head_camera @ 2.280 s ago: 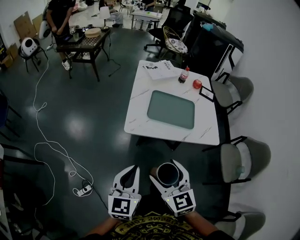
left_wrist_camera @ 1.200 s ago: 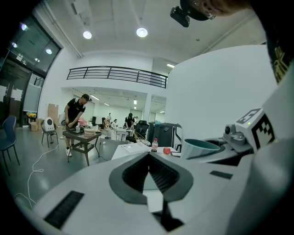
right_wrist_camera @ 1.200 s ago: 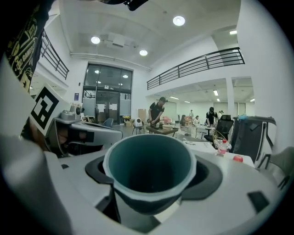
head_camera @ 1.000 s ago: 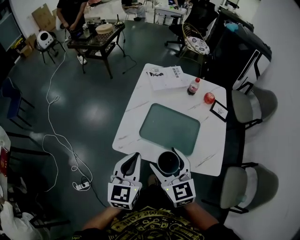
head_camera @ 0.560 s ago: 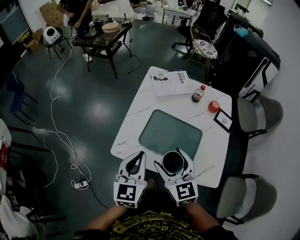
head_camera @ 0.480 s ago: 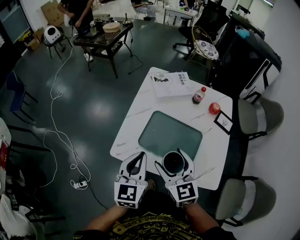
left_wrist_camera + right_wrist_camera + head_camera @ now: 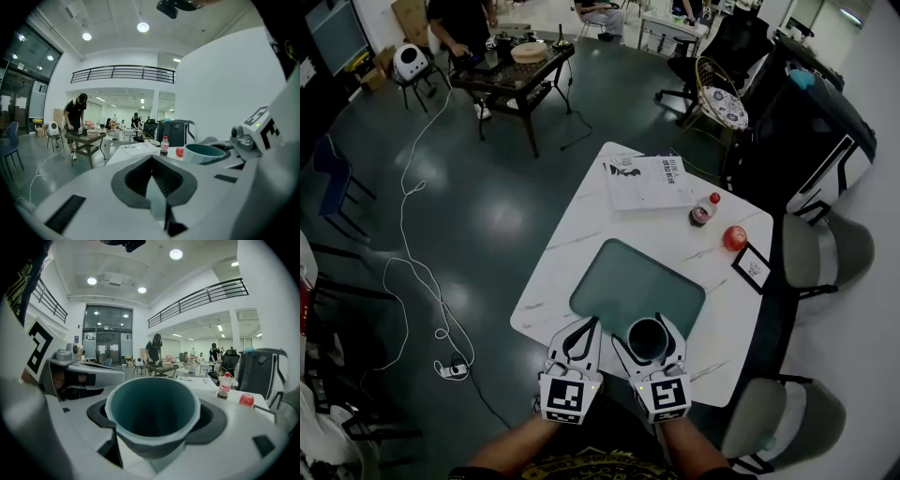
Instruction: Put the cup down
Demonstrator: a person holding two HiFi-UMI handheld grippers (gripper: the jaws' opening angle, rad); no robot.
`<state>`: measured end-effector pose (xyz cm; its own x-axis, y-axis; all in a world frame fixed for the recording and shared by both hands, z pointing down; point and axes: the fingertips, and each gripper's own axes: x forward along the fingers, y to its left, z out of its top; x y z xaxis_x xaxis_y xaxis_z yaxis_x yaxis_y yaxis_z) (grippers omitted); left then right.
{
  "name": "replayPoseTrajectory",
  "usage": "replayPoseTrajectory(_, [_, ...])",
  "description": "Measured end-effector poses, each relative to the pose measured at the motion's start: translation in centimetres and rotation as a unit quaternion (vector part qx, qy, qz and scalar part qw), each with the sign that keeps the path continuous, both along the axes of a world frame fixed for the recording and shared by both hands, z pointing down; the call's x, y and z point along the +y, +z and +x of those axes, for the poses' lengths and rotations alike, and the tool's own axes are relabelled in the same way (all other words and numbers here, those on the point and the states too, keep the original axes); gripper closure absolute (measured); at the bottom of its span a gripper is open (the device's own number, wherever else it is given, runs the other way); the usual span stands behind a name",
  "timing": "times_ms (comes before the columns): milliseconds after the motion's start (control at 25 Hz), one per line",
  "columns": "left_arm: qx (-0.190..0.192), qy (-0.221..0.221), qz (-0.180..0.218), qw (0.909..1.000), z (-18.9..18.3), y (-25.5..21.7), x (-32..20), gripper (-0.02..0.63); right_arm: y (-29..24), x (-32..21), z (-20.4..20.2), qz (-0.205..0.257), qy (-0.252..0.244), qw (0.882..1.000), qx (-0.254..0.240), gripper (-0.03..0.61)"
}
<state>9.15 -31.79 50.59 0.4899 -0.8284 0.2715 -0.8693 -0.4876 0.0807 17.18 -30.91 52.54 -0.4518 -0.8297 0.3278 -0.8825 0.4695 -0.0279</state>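
A dark teal cup (image 7: 648, 338) stands upright between the jaws of my right gripper (image 7: 648, 330), which is shut on its sides. In the head view it hangs over the near edge of the green mat (image 7: 637, 281) on the white marble table (image 7: 572, 248). The right gripper view shows the cup (image 7: 152, 411) empty, held in the right gripper (image 7: 154, 422). Just left of it is my left gripper (image 7: 584, 328), shut with nothing in it. In the left gripper view the tips of the left gripper (image 7: 152, 161) meet, and the cup (image 7: 205, 152) is at the right.
At the table's far side lie a booklet (image 7: 647, 181), a cola bottle (image 7: 704, 211), a red apple (image 7: 734, 237) and a small picture frame (image 7: 753, 267). Grey chairs (image 7: 820, 248) (image 7: 778, 422) stand to the right. A white cable (image 7: 403, 281) runs across the dark floor at left.
Both grippers and the cup have come forward from short of the table to over its near edge and the mat. The grip on the cup is unchanged.
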Motion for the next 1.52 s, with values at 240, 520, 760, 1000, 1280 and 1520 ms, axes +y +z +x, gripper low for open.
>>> replayPoseTrajectory(240, [-0.008,-0.007,-0.007,0.9999,1.0,2.1,-1.5,0.603,2.3,-1.9,2.0,-0.009,0.016,1.000,0.009,0.201])
replayPoseTrajectory(520, [-0.022,-0.008,-0.018,0.9996,1.8,5.3,-2.7,0.603,5.9,-2.9,2.6,-0.009,0.008,1.000,0.011,0.199])
replayPoseTrajectory(760, [-0.026,-0.009,-0.030,0.9992,2.0,7.2,-3.5,0.603,8.2,-3.9,2.7,-0.019,0.008,1.000,0.012,0.199])
replayPoseTrajectory(1000, [-0.027,-0.002,-0.036,0.9990,2.4,8.6,-3.8,0.603,10.1,-4.4,3.1,-0.027,0.017,0.999,0.010,0.198])
replayPoseTrajectory(1280, [-0.020,-0.003,-0.052,0.9984,2.7,10.4,-3.9,0.603,11.2,-4.6,3.7,-0.020,0.017,1.000,0.013,0.195])
replayPoseTrajectory(1520, [-0.028,-0.002,-0.054,0.9981,2.9,11.0,-4.1,0.603,11.1,-4.4,3.2,-0.004,0.009,1.000,0.022,0.189])
